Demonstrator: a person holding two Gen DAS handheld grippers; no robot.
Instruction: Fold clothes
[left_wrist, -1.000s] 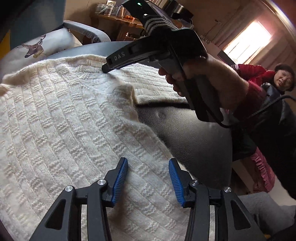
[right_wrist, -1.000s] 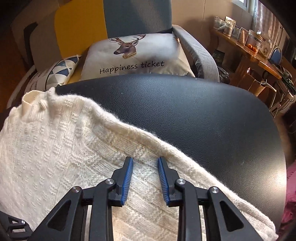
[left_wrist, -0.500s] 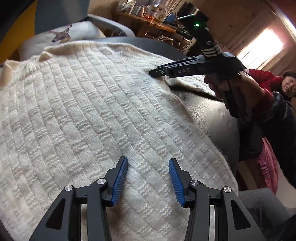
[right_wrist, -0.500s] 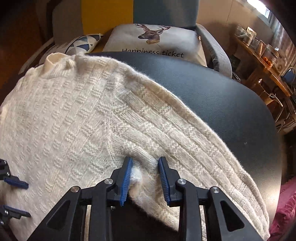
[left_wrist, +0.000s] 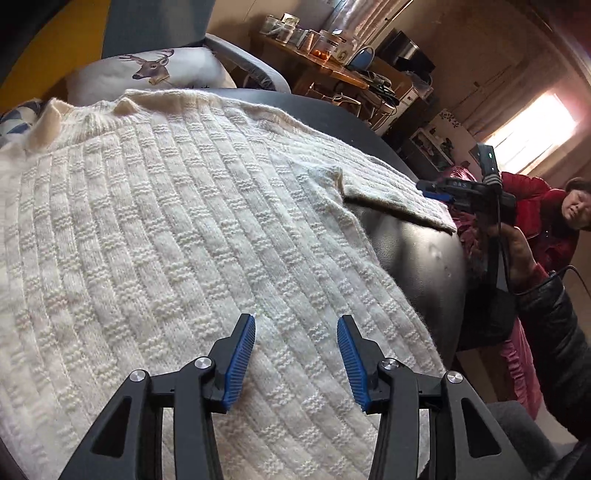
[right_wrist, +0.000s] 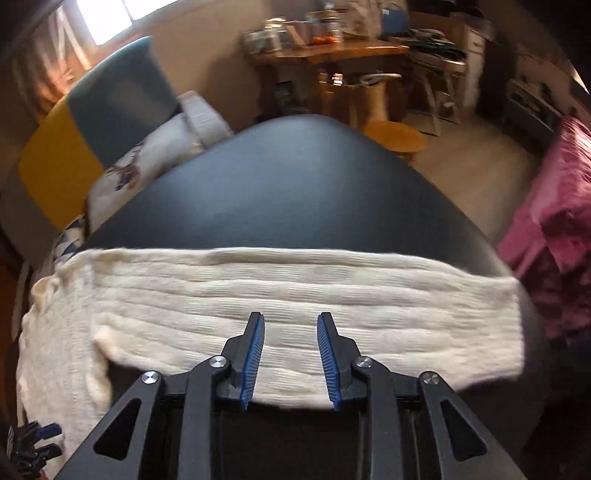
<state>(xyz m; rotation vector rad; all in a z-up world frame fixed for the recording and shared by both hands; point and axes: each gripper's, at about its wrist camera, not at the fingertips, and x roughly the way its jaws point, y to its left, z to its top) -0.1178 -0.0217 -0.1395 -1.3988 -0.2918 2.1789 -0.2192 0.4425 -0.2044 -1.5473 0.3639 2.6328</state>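
the cream sweater (left_wrist: 177, 236) lies flat on the black bench (right_wrist: 295, 184), sleeve (right_wrist: 295, 314) stretched sideways. both grippers, left (left_wrist: 295, 354) and right (right_wrist: 290, 354), hover with fingers open, empty. best pinch the cuff edge, then fold the sleeve squarely across the body.

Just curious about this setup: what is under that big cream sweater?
A black padded surface lies under the sweater, bare beyond the spread sleeve. What lies beneath the sweater's body is covered. Both grippers, left and right, are open above it.
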